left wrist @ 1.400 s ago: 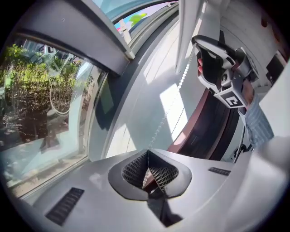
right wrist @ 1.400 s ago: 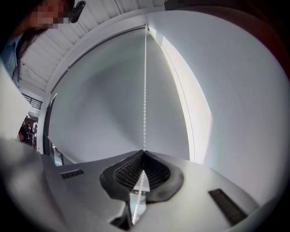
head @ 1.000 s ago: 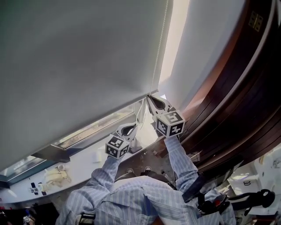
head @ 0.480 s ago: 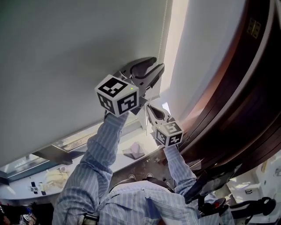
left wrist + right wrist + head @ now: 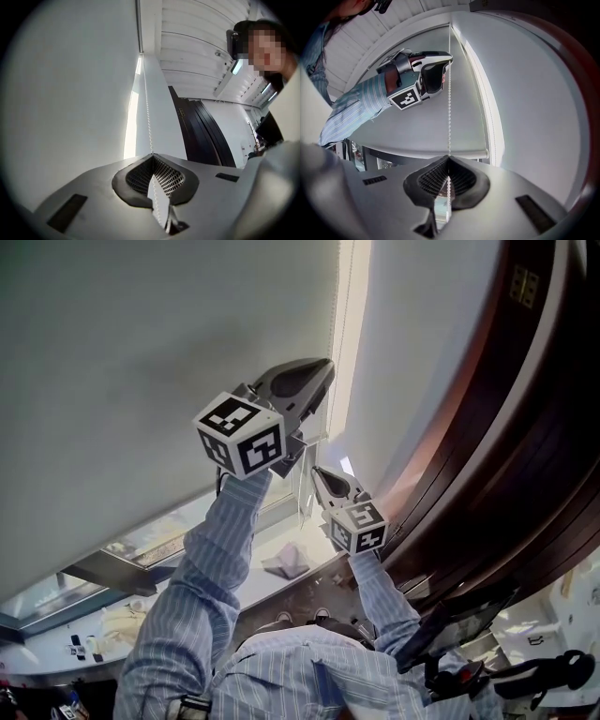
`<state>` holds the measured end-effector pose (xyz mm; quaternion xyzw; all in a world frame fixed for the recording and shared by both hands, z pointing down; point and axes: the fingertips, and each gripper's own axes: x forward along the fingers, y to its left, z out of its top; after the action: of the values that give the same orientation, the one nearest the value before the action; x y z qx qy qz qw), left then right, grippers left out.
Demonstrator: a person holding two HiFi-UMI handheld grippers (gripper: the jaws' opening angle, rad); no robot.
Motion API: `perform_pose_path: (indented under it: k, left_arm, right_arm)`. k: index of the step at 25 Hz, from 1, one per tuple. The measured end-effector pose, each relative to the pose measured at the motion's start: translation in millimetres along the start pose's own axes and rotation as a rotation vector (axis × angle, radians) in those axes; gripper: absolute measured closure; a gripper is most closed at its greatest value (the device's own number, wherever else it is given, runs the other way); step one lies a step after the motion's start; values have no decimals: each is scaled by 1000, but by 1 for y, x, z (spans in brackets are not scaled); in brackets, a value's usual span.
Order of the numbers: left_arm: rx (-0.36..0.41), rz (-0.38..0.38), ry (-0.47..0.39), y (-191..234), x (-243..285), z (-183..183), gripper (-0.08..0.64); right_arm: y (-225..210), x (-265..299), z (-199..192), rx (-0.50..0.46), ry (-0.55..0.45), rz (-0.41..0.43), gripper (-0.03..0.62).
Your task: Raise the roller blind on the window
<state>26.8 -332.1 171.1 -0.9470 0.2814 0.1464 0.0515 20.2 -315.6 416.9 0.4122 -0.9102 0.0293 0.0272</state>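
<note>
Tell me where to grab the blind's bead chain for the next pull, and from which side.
Grip the bead chain on its straight, taut run beside the roller blind, probably above where the left tongs now pinch it. Approach from the room side, pads either side of the hanging line, as the right tongs do lower down.

No words, brand names or numbers can be read anywhere. The left marker cube point(image 5: 242, 435) and the right marker cube point(image 5: 358, 526) carry only black-and-white square code patterns, no letters or digits. At the far right, a small pale plaque point(image 5: 523, 282) sits on the dark wood panelling point(image 5: 525, 427), and its marks are too small to read. The small items on the sill at the near left are too blurred to show any print.
</note>
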Motion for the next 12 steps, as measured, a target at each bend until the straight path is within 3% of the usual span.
perform_pose_path:
  k: [5,12]
  left_arm:
    - [-93,14,96,8,-9,-52,555]
    - [-210,43,222,-1,-40,-170,555]
  right_arm:
    - [2,-3,-35,0,97,-27,588]
    - [-9,-15,-173,158,303,-80,588]
